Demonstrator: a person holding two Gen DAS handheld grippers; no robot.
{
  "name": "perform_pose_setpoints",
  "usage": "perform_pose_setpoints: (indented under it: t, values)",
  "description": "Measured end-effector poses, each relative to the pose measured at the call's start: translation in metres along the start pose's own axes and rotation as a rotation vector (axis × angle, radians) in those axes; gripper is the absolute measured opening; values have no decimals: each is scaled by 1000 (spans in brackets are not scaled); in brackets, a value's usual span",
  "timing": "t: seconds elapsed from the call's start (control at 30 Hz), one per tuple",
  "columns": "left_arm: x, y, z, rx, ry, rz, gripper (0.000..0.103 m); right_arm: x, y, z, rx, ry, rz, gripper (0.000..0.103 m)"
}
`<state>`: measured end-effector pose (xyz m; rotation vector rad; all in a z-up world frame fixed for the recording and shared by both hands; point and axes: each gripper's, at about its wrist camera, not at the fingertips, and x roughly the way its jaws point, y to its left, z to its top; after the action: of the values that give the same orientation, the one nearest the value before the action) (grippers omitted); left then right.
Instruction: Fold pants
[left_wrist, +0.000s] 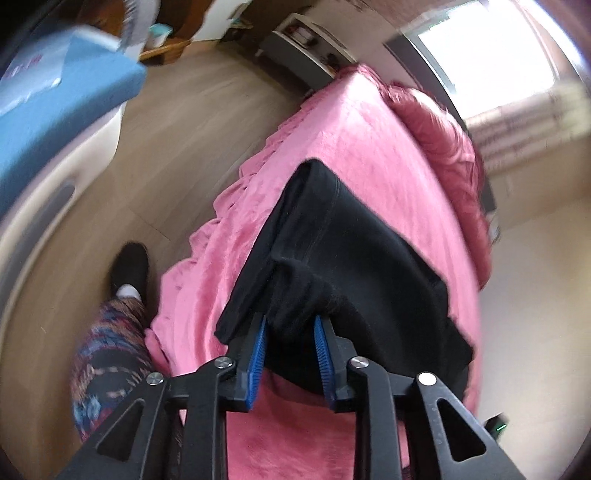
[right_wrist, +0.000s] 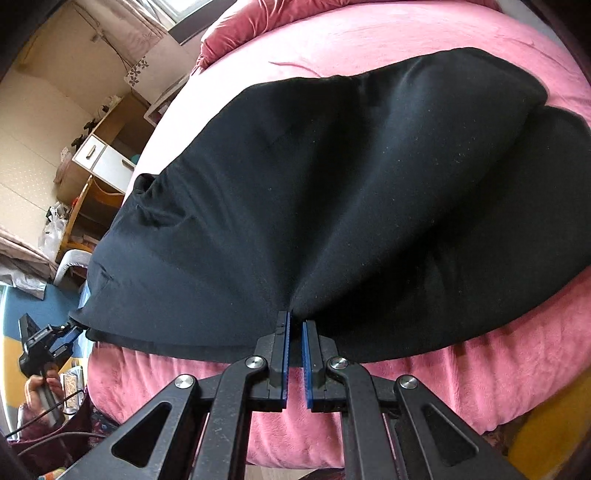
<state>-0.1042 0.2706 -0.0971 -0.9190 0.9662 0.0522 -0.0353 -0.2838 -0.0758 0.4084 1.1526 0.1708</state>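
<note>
Right wrist view: the right hand-held gripper (right_wrist: 294, 320) pinches the black pants (right_wrist: 332, 192) on the pink bed (right_wrist: 369, 33); the left hand-held gripper (left_wrist: 290, 323) stands parted around a bunched edge.

Bed (left_wrist: 332, 122) top beyond pants (right_wrist: 332, 184) is bare, free to pass; floor (left_wrist: 177, 147) also free, but person's leg (left_wrist: 110, 332) stands near bed edge, approx.

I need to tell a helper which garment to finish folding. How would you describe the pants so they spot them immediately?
Find the bed with the pink blanket. The pants lie across it near the front edge: a broad, plain black cloth, the only dark thing on the pink.
</note>
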Motion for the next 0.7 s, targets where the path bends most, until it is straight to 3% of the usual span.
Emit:
perform_pose_setpoints:
  t: [0.23, 0.53, 0.7]
  values:
    - [-18, 13, 1, -180, -37, -123, 36, 10, 2, 2, 1, 5, -15, 6]
    - [2, 3, 5, -244, 7, -98, 36, 9, 3, -3, 0, 1, -18, 6]
    - [21, 12, 12, -353, 65, -48, 36, 10, 0, -3, 9, 3, -13, 6]
